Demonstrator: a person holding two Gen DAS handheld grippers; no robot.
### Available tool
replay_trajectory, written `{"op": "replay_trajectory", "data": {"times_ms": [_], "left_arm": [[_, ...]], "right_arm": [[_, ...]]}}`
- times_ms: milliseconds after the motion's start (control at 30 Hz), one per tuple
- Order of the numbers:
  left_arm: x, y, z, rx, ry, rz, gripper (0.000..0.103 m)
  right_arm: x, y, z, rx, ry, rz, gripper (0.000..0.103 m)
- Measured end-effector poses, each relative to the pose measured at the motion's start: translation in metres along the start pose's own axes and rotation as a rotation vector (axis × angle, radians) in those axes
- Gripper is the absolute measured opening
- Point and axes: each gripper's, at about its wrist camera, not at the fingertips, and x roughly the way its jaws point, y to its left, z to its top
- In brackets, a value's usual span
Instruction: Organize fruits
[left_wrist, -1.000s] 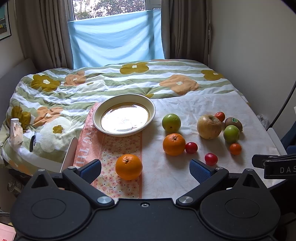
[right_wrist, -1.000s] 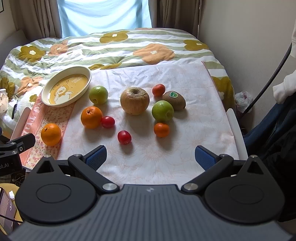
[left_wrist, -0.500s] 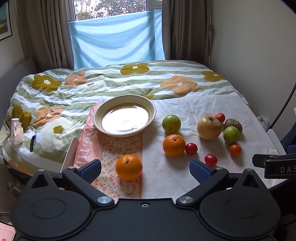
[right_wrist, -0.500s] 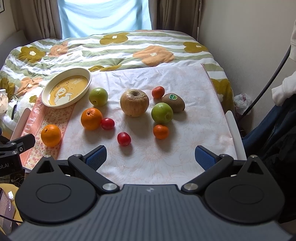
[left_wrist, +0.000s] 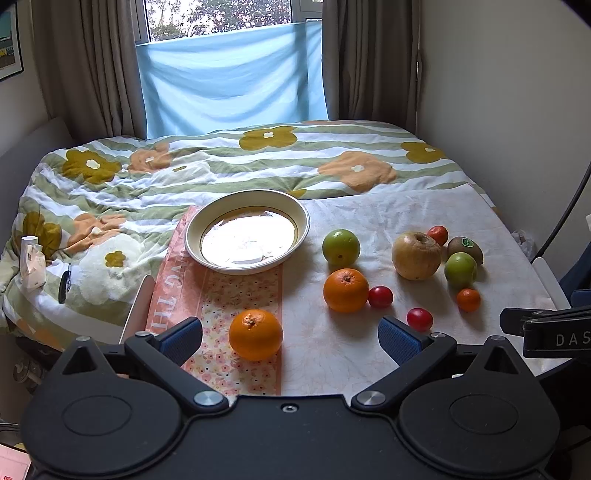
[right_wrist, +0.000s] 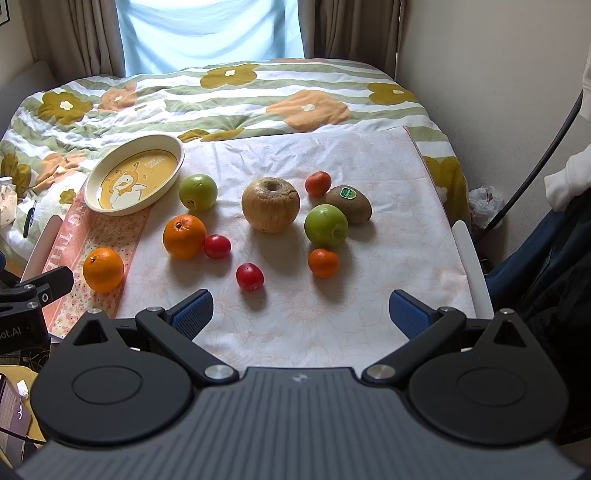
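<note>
Jaws of the left gripper (left_wrist: 290, 338) stand wide apart and empty at the bottom of the left wrist frame, and the near orange (left_wrist: 255, 334) lies straight ahead between them, low centre, on the patterned runner (left_wrist: 236, 291). Being round, it has no long axis to line up with. The right gripper (right_wrist: 301, 314) is likewise spread and empty; the same orange sits far off at its left edge, so the left hand is judged nearer. Beyond, upper centre, the plate (left_wrist: 194, 236) waits empty, other fruit scattered to its right.
</note>
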Motion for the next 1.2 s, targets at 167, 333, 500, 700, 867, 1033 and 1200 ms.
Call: {"op": "replay_trajectory", "data": {"times_ms": [167, 333, 500, 700, 867, 1033, 1200], "left_arm": [[0.0004, -0.0004, -0.0002, 0.003, -0.001, 0.002, 0.103], [0.0008, -0.0007, 0.0003, 0.003, -0.001, 0.003, 0.103], [0.0009, -0.0006, 0.0004, 0.005, -0.002, 0.004, 0.103], [0.0018, 0.0001, 0.0021, 0.004, -0.003, 0.007, 0.103], [0.0023, 0.0003, 0.0026, 0.004, -0.003, 0.008, 0.103], [0.0029, 0.0013, 0.0029, 0.001, -0.004, 0.014, 0.103], [0.0028, 0.0015, 0.0023, 0.002, -0.004, 0.015, 0.103]], "right_arm": [[0.0002, 0.0020, -0.0008, -0.002, 0.001, 0.001, 0.103], [0.0003, 0.0021, -0.0008, -0.004, 0.000, 0.001, 0.103], [0.0003, 0.0019, -0.0006, -0.003, 0.001, 0.001, 0.103], [-0.0002, 0.0009, 0.0002, -0.002, 0.002, 0.002, 0.103], [0.0029, 0.0035, -0.0011, -0.006, 0.006, 0.006, 0.103], [0.0032, 0.0036, -0.0005, -0.005, 0.007, 0.006, 0.103], [0.0032, 0.0036, 0.0000, -0.006, 0.007, 0.006, 0.103]]}}
